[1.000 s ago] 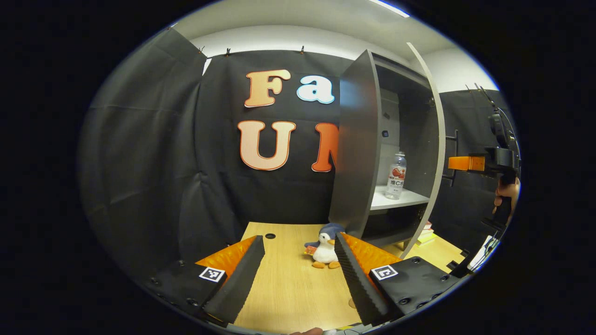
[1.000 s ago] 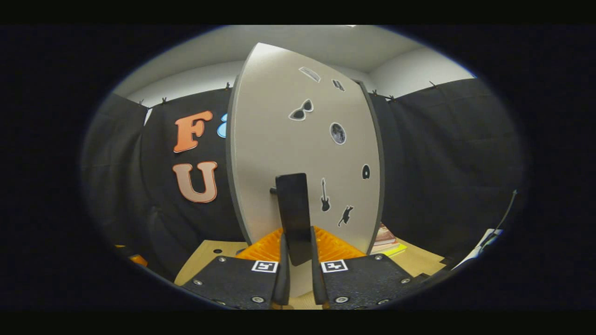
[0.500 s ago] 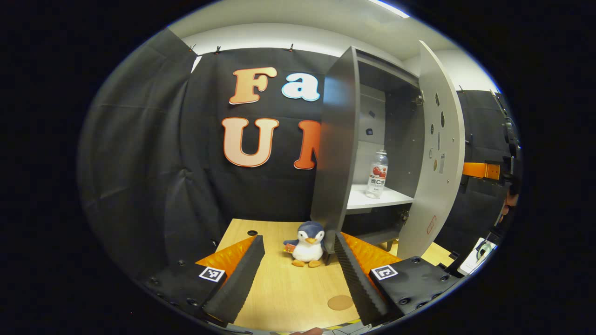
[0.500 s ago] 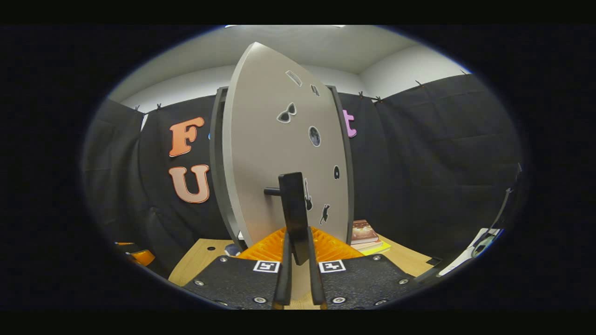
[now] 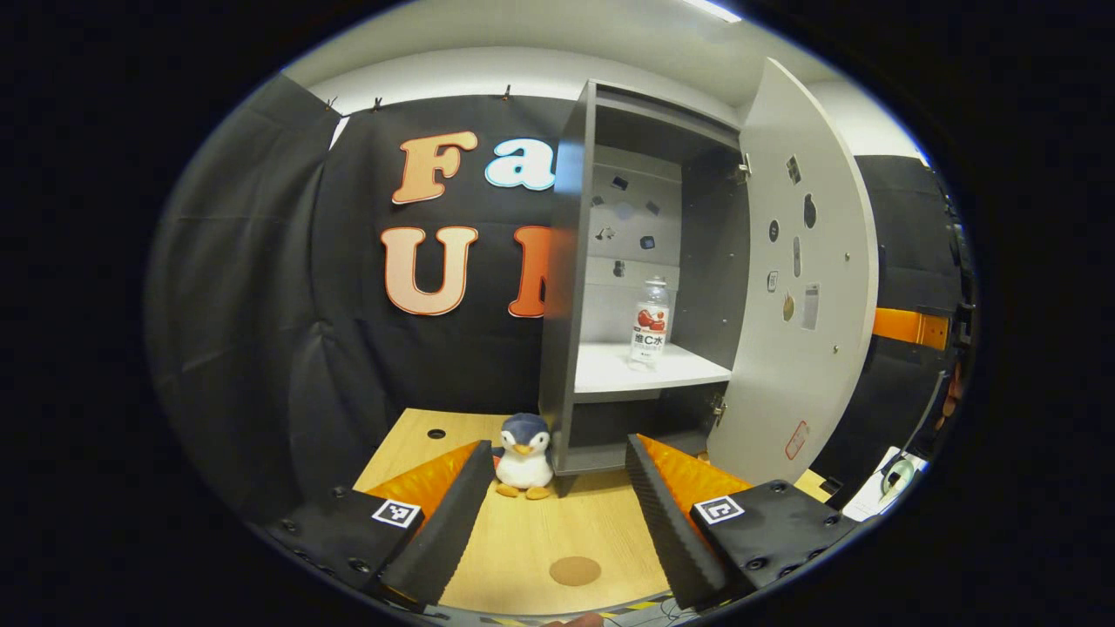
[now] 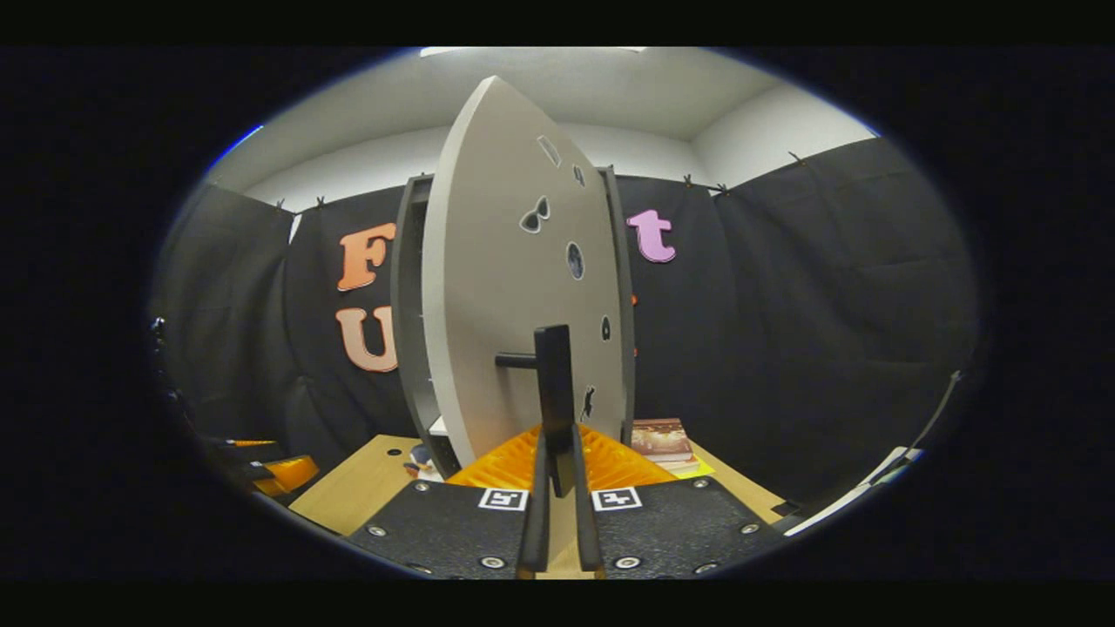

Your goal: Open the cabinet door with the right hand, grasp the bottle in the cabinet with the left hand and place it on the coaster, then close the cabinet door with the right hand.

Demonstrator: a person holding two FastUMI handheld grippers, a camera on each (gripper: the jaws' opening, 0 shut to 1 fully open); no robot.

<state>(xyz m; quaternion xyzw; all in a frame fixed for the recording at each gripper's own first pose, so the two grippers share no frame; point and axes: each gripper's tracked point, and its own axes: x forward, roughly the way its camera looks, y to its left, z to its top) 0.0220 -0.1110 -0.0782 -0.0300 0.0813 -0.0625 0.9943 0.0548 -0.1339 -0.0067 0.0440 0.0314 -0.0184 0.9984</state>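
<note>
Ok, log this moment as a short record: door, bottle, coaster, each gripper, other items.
cabinet door: swung wide open
door handle: clamped between the right gripper fingers
bottle: upright on the cabinet shelf, untouched
coaster: bare, on the table between the left gripper fingers
left gripper: open, holding nothing
other items: plush penguin beside the cabinet base; books behind the door
</note>
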